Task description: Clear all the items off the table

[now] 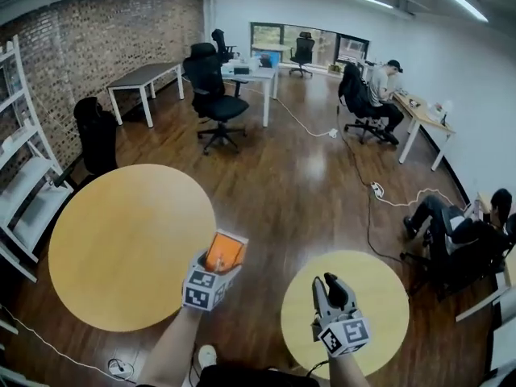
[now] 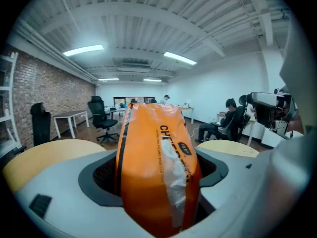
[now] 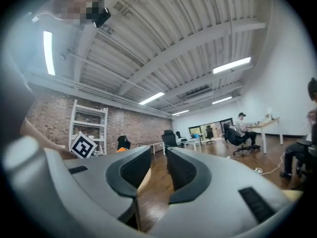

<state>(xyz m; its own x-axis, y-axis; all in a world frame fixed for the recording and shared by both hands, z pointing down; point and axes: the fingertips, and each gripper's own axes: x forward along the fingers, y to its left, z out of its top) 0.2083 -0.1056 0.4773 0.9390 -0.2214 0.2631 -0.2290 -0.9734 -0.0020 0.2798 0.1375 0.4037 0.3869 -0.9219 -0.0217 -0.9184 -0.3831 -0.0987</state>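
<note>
Above the edge of the large round table (image 1: 113, 256), the left gripper (image 1: 219, 258) is clamped on an orange snack bag (image 2: 148, 172), which stands upright between its jaws, lifted clear of the wood. Over the smaller round table (image 1: 383, 297) the right gripper (image 1: 330, 286) holds nothing, its jaws a narrow gap apart. Both tabletops are bare.

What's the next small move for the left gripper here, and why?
Probably keep the left gripper shut on the orange snack bag and carry it away to a drop-off, though none is in view. The bag is clamped between its jaws, the large round table and small round table look bare, and the right gripper is empty.
</note>
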